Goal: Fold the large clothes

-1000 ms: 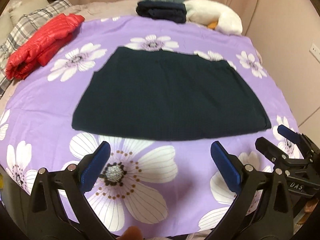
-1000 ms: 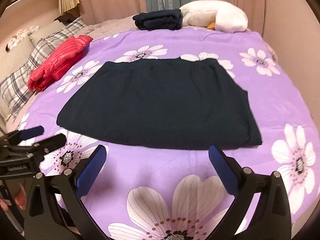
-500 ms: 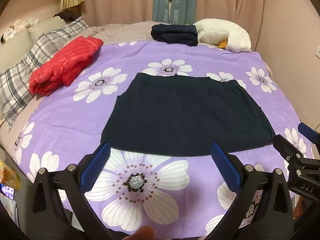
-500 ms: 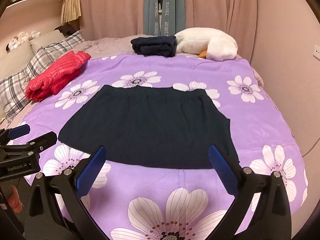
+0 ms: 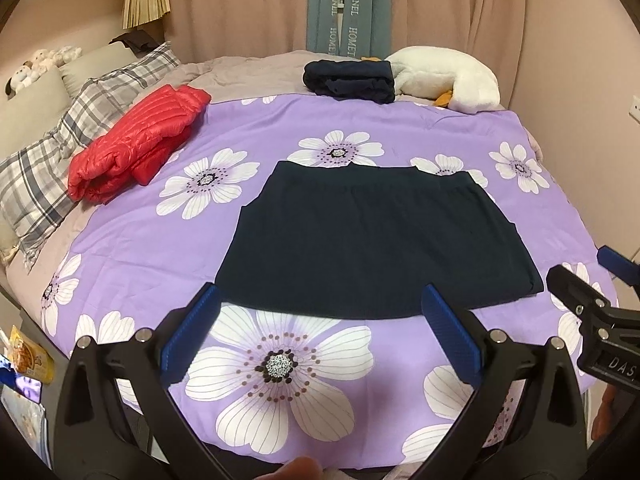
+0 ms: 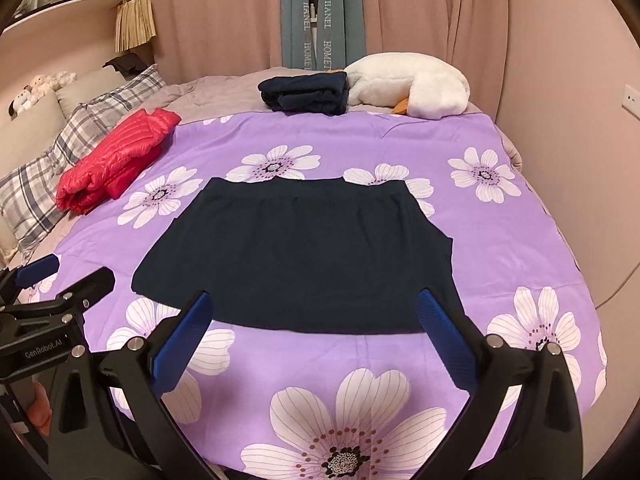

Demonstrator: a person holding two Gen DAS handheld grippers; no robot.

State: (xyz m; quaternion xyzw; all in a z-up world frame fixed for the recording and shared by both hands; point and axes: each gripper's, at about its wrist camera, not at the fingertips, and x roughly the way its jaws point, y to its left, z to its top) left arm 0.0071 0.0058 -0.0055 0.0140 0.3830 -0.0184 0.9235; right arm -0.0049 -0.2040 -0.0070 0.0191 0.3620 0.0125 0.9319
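Observation:
A dark navy garment [image 5: 372,240] lies spread flat on the purple flowered bedspread [image 5: 280,364]; it also shows in the right wrist view [image 6: 296,256]. My left gripper [image 5: 320,332] is open and empty, held above the bed's near edge, short of the garment's near hem. My right gripper [image 6: 316,336] is open and empty, likewise short of the hem. The right gripper shows at the right edge of the left wrist view [image 5: 600,304], and the left gripper at the left edge of the right wrist view [image 6: 52,292].
A folded red puffer jacket [image 5: 136,140] lies at the left by plaid pillows [image 5: 48,176]. A folded dark garment [image 5: 348,80] and a white plush goose [image 5: 444,76] sit at the far edge. Curtains and a wall stand behind and to the right.
Both grippers have pulled back and risen away from the garment, so more of the bed and room shows. The garment has not moved. Both stay open.

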